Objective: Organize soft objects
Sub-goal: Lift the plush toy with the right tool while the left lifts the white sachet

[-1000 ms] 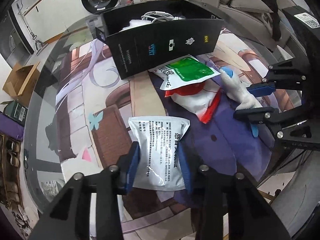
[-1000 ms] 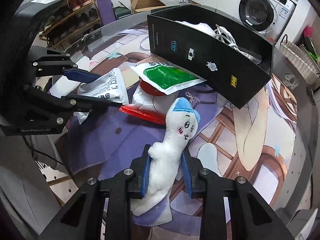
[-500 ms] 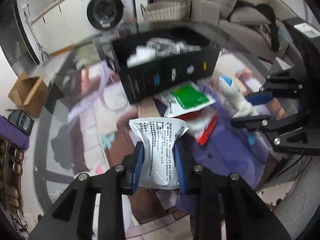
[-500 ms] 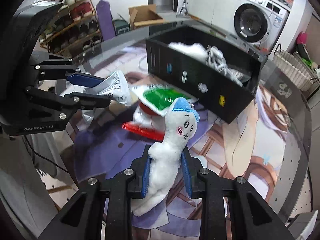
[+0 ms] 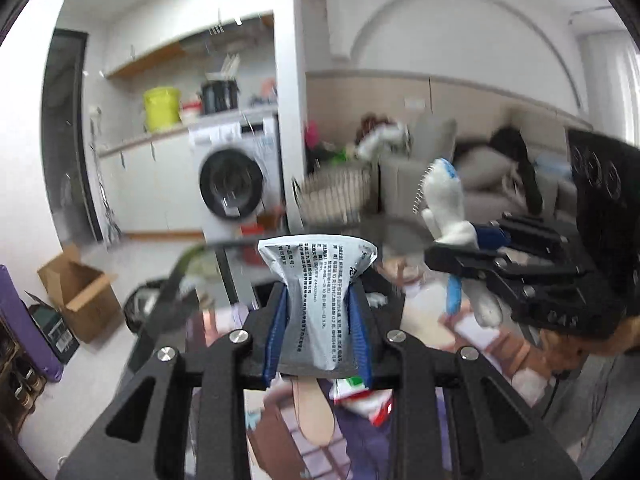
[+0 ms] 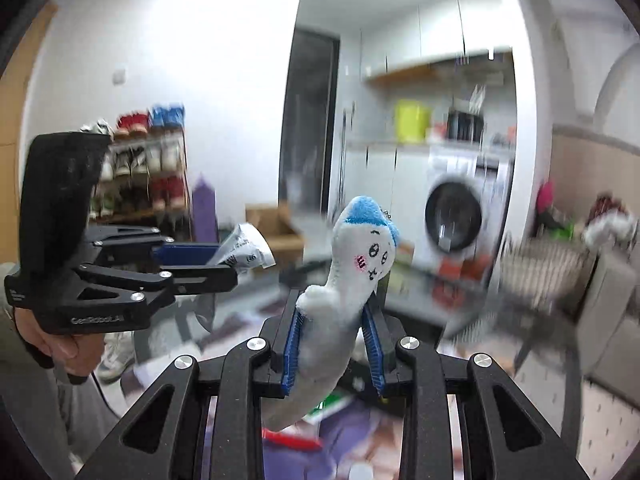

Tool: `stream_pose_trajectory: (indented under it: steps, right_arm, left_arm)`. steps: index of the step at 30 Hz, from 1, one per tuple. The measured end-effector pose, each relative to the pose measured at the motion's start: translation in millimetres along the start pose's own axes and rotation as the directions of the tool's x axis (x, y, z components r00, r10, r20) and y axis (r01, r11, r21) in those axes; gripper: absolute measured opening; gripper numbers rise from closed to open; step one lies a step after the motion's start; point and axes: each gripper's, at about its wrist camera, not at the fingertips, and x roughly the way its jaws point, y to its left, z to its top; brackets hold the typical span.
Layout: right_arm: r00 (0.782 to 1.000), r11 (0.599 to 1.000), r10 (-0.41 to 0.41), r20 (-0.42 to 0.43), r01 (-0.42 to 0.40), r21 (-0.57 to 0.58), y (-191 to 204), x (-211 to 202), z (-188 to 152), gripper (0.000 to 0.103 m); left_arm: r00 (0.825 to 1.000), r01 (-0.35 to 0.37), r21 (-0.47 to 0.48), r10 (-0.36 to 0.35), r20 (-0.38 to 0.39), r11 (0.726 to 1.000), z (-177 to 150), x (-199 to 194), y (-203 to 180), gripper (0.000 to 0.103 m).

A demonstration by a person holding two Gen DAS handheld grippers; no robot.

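Note:
My left gripper [image 5: 318, 300] is shut on a silver-white printed pouch [image 5: 316, 280] and holds it up in the air, tilted level; it also shows in the right wrist view [image 6: 200, 264] with the pouch [image 6: 246, 250]. My right gripper [image 6: 332, 320] is shut on a white plush toy with a blue cap [image 6: 348, 276], also lifted high; it shows in the left wrist view [image 5: 468, 248] with the plush [image 5: 444, 204]. Green and red packets [image 5: 360, 396] lie on the table below. The black box is out of view.
A washing machine [image 5: 236, 184], a wicker basket [image 5: 340, 200] and a sofa [image 5: 480, 168] stand behind the table. A cardboard box [image 5: 76, 292] sits on the floor at left. A shoe rack [image 6: 148, 168] stands far left in the right wrist view.
Both grippers lifted their objects off the table and tilted up; the views now face the room rather than down at the table and black box.

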Motion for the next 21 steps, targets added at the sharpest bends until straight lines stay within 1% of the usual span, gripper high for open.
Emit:
stream_pose_trajectory:
  steps: [3,5,6,8,12,14,21]
  right_arm:
    - [0.998,0.999,-0.012,0.059,0.015,-0.044,10,-12,6,0.028]
    - [0.998,0.999,0.0,0.068,0.003,-0.046,13,-14,7,0.028]
    - [0.997,0.999,-0.003,0.071,0.006,-0.049,15,-15,7,0.028]
    - [0.997,0.999,0.001,0.072,0.003,-0.047,16,-14,6,0.028]
    - [0.996,0.999,-0.006,0.085,0.01,-0.044,16,-18,7,0.029]
    - [0.995,0.999,-0.015,0.096,0.019,-0.041,17,-22,4,0.029]
    - [0.995,0.999,-0.015,0.099,0.019,-0.04,16,-24,2,0.029]
  left_arm:
    - [0.999,-0.007,-0.012,0.008,0.044,1.0,2,-8,7,0.028]
    - [0.998,-0.004,-0.024,0.006,0.058,1.0,1,-12,10,0.028]
    - [0.997,-0.024,-0.031,0.026,0.074,0.999,1,-15,12,0.028]
    - [0.997,-0.018,-0.032,0.02,0.072,0.999,1,-16,14,0.028]
    - [0.995,-0.037,-0.053,0.042,0.088,0.998,0,-18,19,0.028]
    - [0.996,-0.02,-0.055,0.024,0.083,0.998,1,-18,19,0.028]
    - [0.996,-0.017,-0.053,0.022,0.091,0.998,0,-17,17,0.028]
